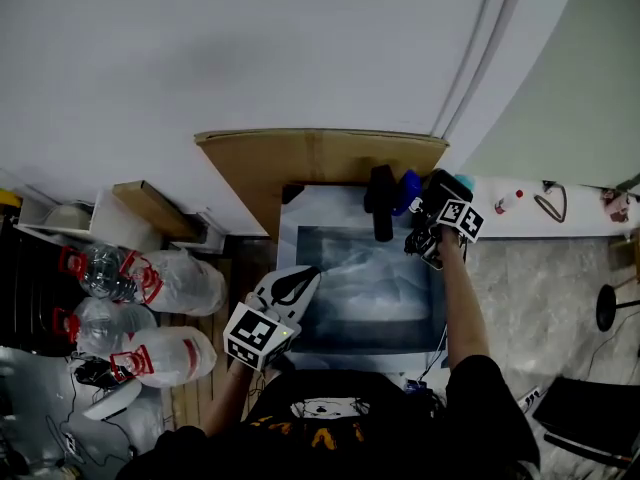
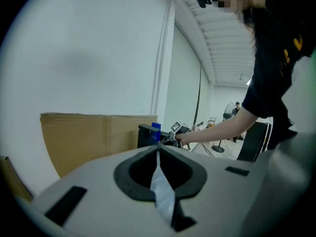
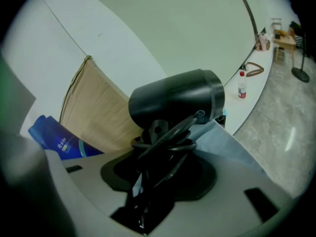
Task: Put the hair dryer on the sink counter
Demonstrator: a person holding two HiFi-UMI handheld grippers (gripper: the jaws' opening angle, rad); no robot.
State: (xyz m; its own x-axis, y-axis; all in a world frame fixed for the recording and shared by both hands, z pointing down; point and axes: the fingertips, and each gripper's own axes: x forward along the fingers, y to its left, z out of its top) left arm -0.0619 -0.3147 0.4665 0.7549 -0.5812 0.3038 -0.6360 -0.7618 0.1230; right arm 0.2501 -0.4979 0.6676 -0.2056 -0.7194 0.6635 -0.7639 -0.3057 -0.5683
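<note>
White wall, marbled floor (grey), cardboard sheet

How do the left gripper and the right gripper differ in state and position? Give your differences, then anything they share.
The left gripper has its jaws together on nothing, while the right gripper has its jaws clamped on the black hair dryer at its cord-wrapped handle. The left gripper sits by the near left corner of the sink, and the right gripper is at its far right corner. Both have the same grey two-jaw build.
</note>
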